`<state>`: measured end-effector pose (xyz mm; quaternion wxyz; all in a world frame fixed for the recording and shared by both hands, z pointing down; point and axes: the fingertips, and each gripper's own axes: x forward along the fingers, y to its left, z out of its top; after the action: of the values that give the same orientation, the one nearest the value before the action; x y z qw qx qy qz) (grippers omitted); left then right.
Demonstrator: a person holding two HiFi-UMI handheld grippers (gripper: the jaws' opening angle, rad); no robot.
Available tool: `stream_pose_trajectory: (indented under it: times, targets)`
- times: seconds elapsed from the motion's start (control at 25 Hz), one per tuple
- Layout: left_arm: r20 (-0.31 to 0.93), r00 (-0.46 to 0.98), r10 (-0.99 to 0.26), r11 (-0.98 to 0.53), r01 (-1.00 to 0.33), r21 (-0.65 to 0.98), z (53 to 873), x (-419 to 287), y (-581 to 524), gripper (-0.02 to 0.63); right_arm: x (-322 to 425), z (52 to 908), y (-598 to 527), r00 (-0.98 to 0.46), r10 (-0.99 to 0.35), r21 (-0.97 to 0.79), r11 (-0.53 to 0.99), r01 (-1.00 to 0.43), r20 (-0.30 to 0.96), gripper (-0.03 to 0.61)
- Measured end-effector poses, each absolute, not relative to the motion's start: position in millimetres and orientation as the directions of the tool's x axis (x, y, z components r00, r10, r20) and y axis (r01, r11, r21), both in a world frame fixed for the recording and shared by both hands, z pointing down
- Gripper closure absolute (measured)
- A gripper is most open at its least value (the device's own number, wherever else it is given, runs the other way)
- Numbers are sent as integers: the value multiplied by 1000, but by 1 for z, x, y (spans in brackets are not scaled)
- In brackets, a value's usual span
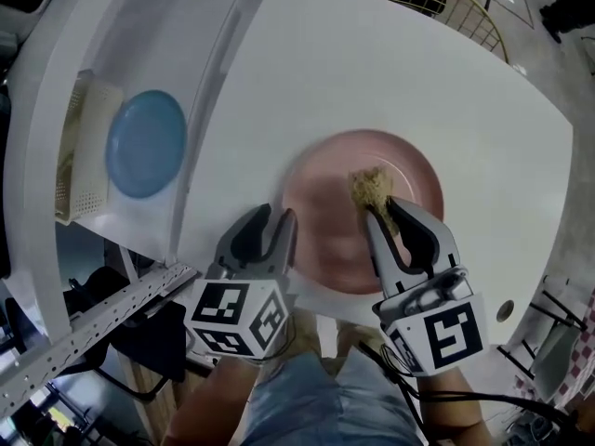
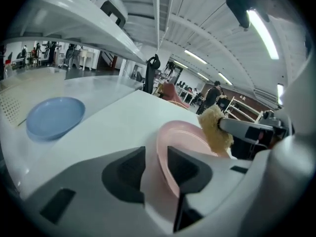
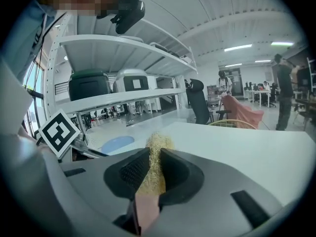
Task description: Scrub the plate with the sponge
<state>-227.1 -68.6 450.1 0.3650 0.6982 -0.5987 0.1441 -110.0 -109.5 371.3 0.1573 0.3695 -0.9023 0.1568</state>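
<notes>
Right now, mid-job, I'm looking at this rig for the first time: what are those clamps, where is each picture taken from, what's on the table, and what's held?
There is no robot: a person holds a two-jaw gripper in each hand. The head view looks down from a camera on the person's head. The other two views come from cameras riding on each gripper, looking along its jaws. On the white table lies a pink plate; farther left sits a blue plate. The right gripper is shut on a tan sponge, held over the pink plate. The left gripper has that plate's near rim between its jaws, but they stand apart, so it is not pinching it.
</notes>
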Motion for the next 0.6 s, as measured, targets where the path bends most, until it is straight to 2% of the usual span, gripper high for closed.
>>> stream_pose_trajectory:
  times: [0.2, 0.6]
  targets:
    - [659, 264, -705, -12, -933, 361, 461, -227, -72, 506, -110, 379, -112, -670, -623, -167, 670, -723, 404, 503]
    - [686, 278, -672, -25, -935, 354, 470, -219, -76, 537, -107, 387, -112, -664, -618, -186, 658, -730, 421, 503]
